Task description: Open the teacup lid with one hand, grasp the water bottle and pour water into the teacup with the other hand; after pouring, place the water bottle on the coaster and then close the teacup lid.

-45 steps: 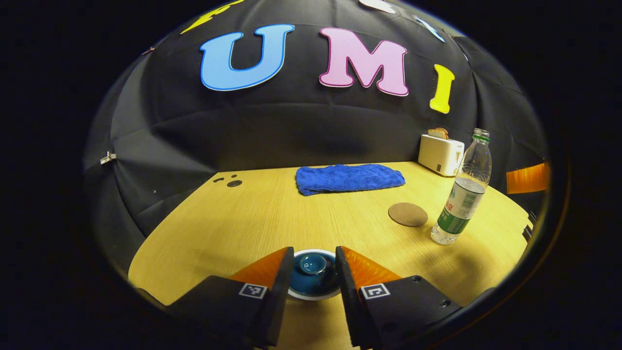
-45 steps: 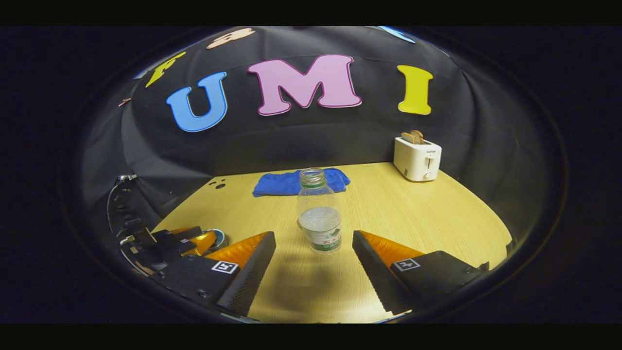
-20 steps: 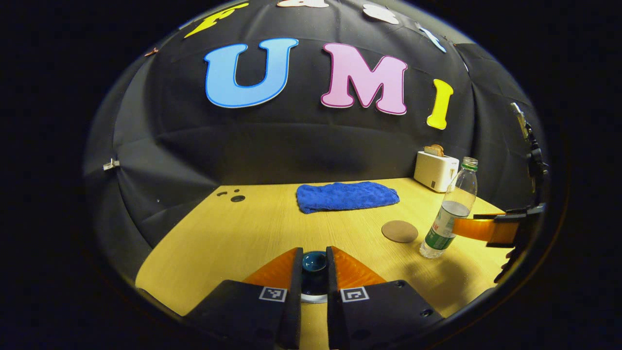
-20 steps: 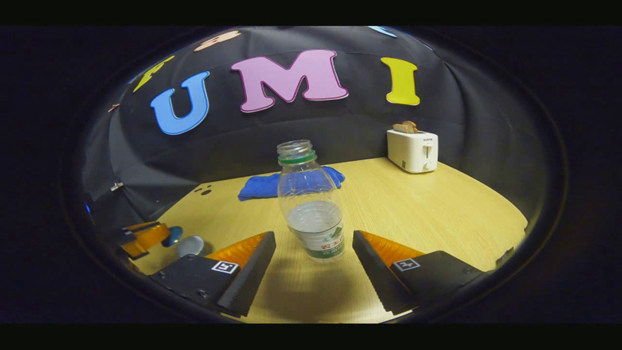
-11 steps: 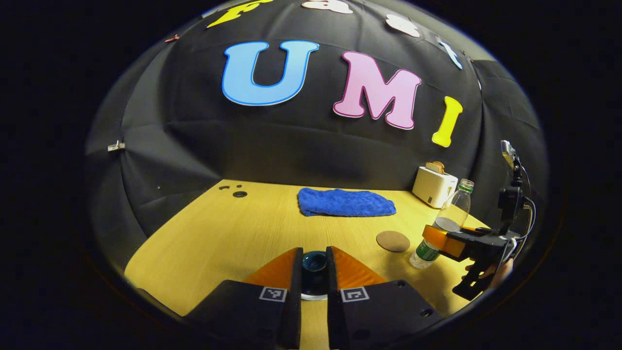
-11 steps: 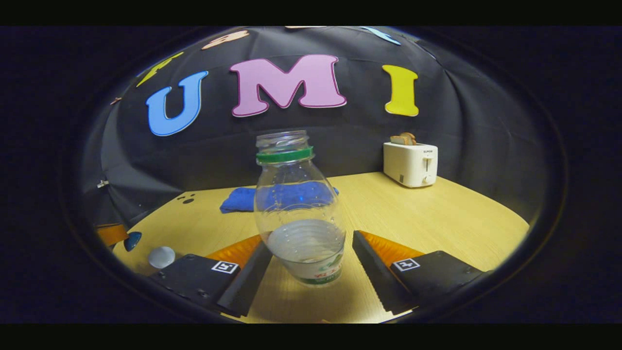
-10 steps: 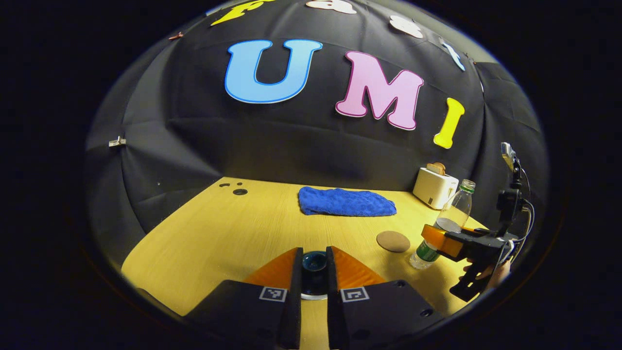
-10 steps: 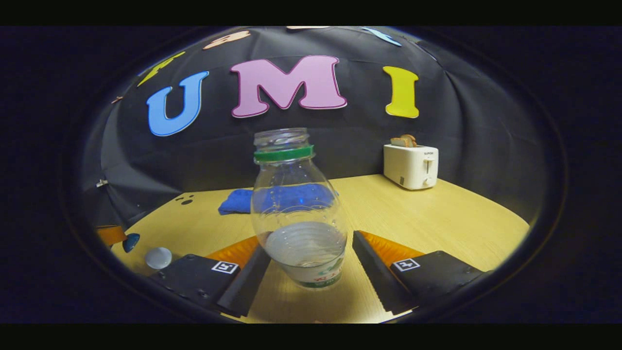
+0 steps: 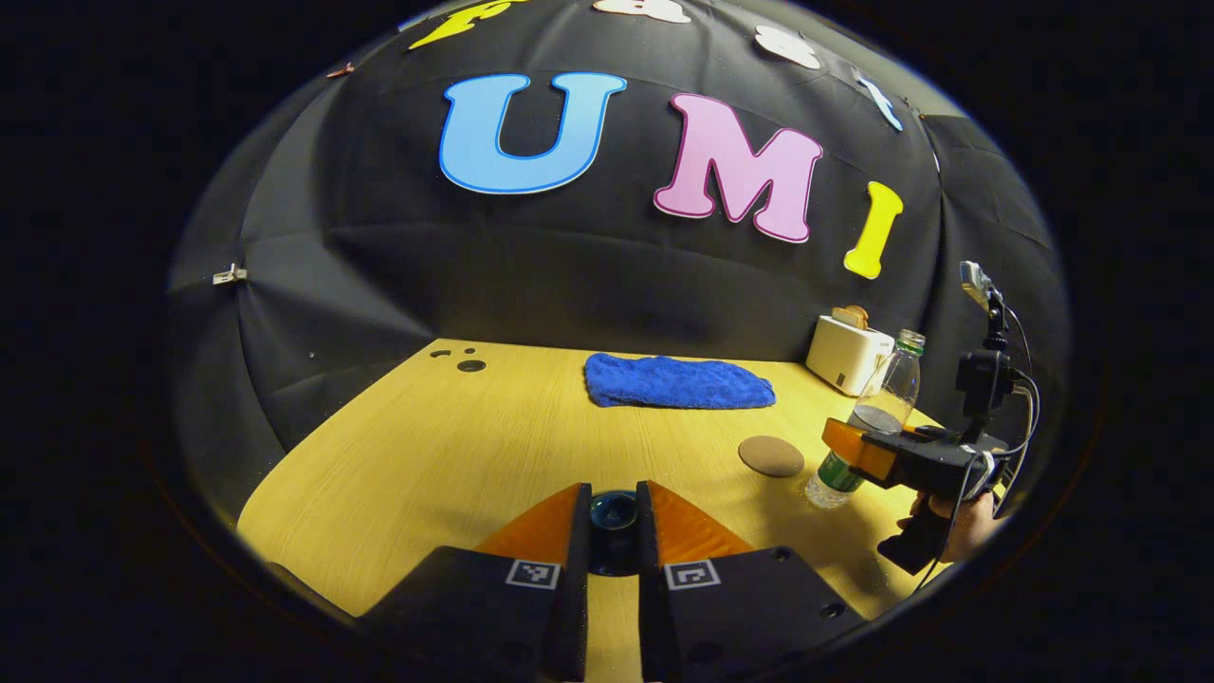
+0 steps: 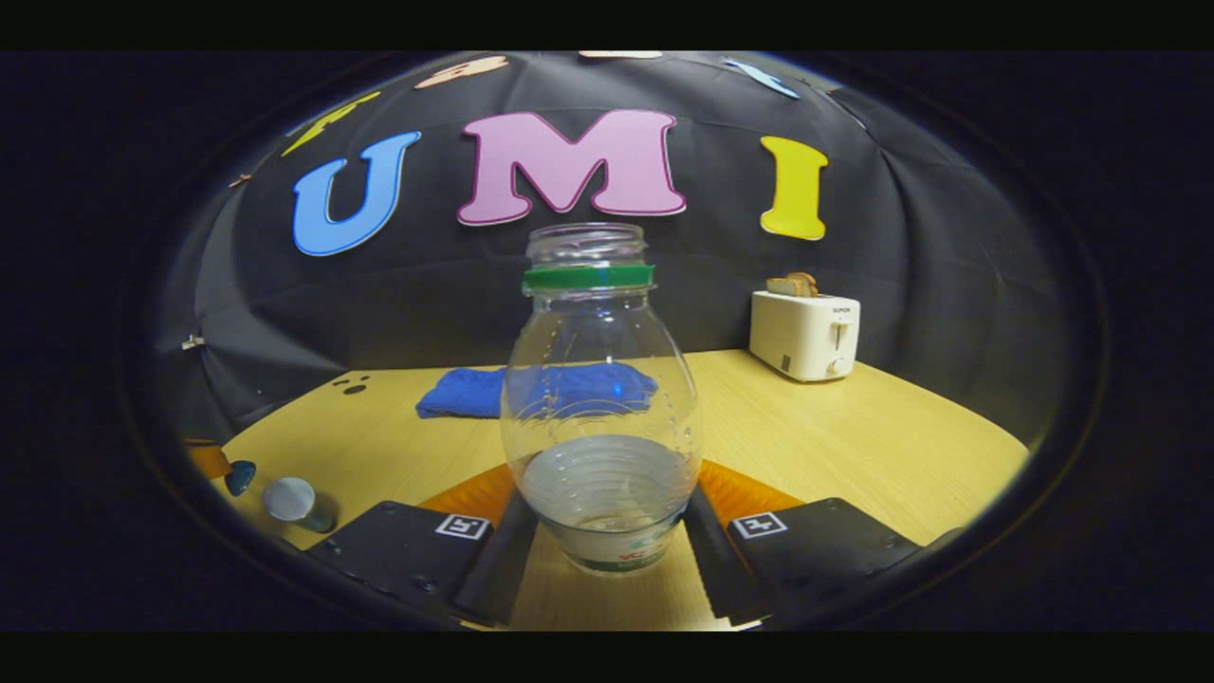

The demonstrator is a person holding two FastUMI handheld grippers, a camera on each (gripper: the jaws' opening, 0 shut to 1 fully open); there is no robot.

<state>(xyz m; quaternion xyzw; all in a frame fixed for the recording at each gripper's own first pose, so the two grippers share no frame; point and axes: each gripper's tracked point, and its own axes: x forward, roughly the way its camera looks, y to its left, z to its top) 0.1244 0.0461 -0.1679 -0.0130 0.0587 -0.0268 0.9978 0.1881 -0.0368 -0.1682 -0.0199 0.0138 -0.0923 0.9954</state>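
- Pale wood table (image 9: 455,446) carries everything; I have the props spread apart so each hand has room to work.
- The blue towel (image 9: 675,381) and the toaster (image 10: 804,334) sit near the back wall, clear of my pouring lane.
- My right gripper (image 10: 607,545) has both fingers pressed against the lower body of the water bottle (image 10: 599,398), low by the label, which I judge gives a steady hold for tipping. The bottle stands upright, uncapped and partly full.
- The coaster (image 9: 771,455) lies just beside the bottle, kept bare for setting it down afterwards.
- My left gripper (image 9: 613,531) is clamped on the knob of the teacup lid (image 9: 613,512), held up off the table.
- The teacup (image 10: 296,503) stands uncovered at the table's left edge in the right gripper view, ready for water.
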